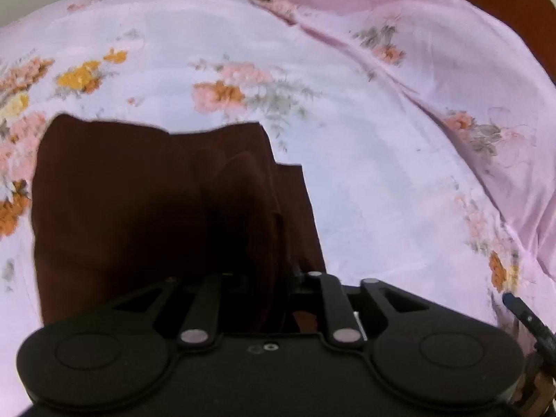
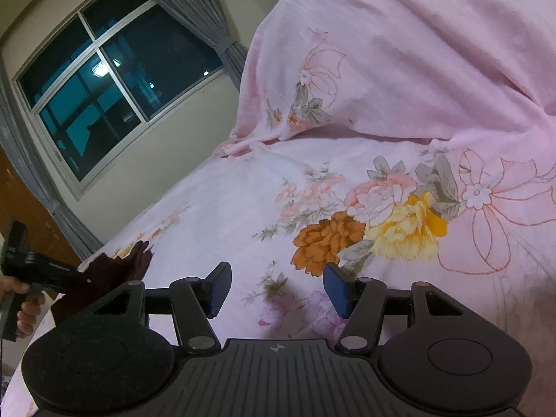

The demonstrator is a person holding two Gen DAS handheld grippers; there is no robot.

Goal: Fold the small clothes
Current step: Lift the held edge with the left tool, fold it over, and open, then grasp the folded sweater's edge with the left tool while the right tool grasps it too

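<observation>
Fingers of the left gripper (image 1: 267,278) were buried in the dark maroon cloth (image 1: 146,208), so I could not tell whether they pinched it or merely rested in it. The right gripper (image 2: 276,286) held its blue fingers (image 2: 219,288) spread, with nothing between them, over the flowered pink bedsheet (image 2: 312,191).

The cloth lay in the lower left of the left wrist view, on the bed, already doubled into a rough block with an uneven top edge and a strip sticking out at its right; squaring or a last fold seemed left.

Only the right wrist view showed the window (image 2: 114,87), the curtain (image 2: 194,10), the pillow (image 2: 417,52), and a hand (image 2: 24,307) gripping the left tool at the lower left.
</observation>
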